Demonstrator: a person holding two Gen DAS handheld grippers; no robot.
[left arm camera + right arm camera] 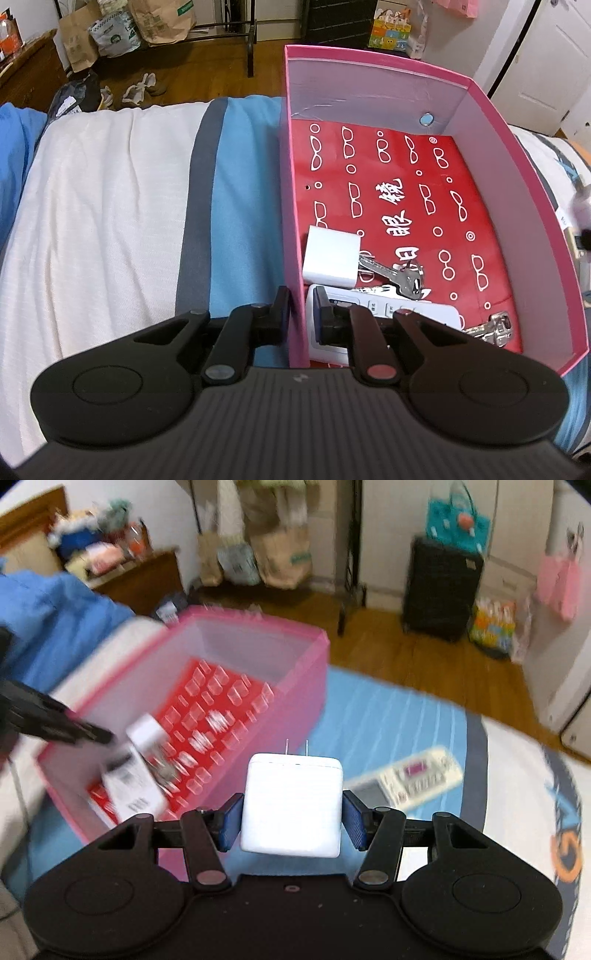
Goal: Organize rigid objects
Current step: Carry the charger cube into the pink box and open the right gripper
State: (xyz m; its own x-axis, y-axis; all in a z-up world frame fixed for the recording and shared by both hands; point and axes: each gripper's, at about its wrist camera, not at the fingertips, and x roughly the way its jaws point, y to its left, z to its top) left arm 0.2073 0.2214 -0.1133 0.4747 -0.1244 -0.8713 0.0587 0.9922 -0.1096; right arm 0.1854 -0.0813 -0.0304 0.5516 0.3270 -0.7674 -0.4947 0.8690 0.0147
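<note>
A pink box [373,92] with a red glasses-print lining stands on the bed. In it lie a white plug cube [330,260], a bunch of keys [400,278], a white remote [399,312] and another metal key [495,326]. My left gripper [301,314] is shut on the box's near left wall, one finger outside and one inside. My right gripper [291,806] is shut on a white charger block [293,812], prongs pointing away, held above the bed beside the pink box [310,657]. A second remote [406,775] lies on the blue sheet.
The bed has a white blanket [103,206] with grey and blue stripes. Beyond its edge is wood floor with paper bags [159,22], a dark suitcase [441,590] and a metal rack. My left gripper's arm [55,722] shows at the box's left side.
</note>
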